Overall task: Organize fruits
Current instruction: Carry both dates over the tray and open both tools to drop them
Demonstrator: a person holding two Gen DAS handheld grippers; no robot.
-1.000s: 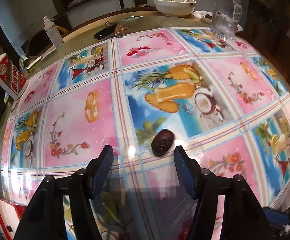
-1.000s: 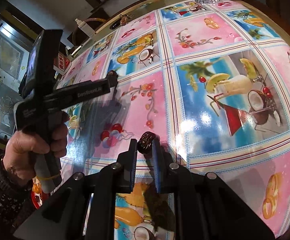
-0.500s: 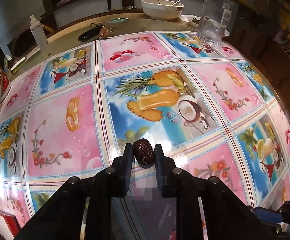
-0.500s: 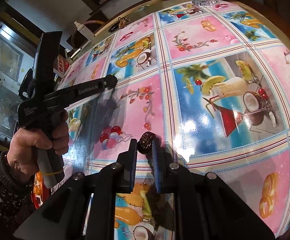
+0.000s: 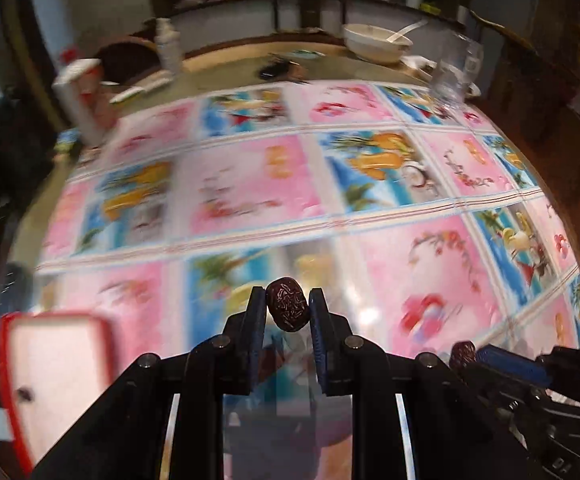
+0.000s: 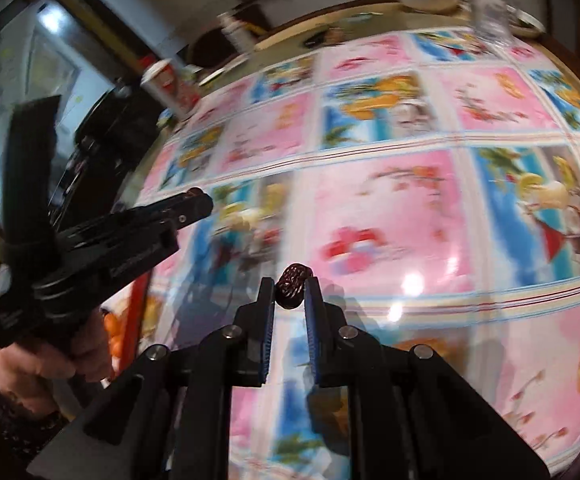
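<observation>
With each claw clamped on 1 dried red date, the left claw (image 5: 287,311) and right claw (image 6: 290,290) hover above the fruit-print surface (image 5: 430,264); a steady squeeze should carry both toward the red-rimmed tray (image 5: 54,364) at left.

Far table edge: white bowl (image 5: 377,43) with spoon (image 5: 407,30), clear plastic cup (image 5: 455,70), white bottle (image 5: 168,45); patterned tablecloth (image 5: 430,264).
</observation>
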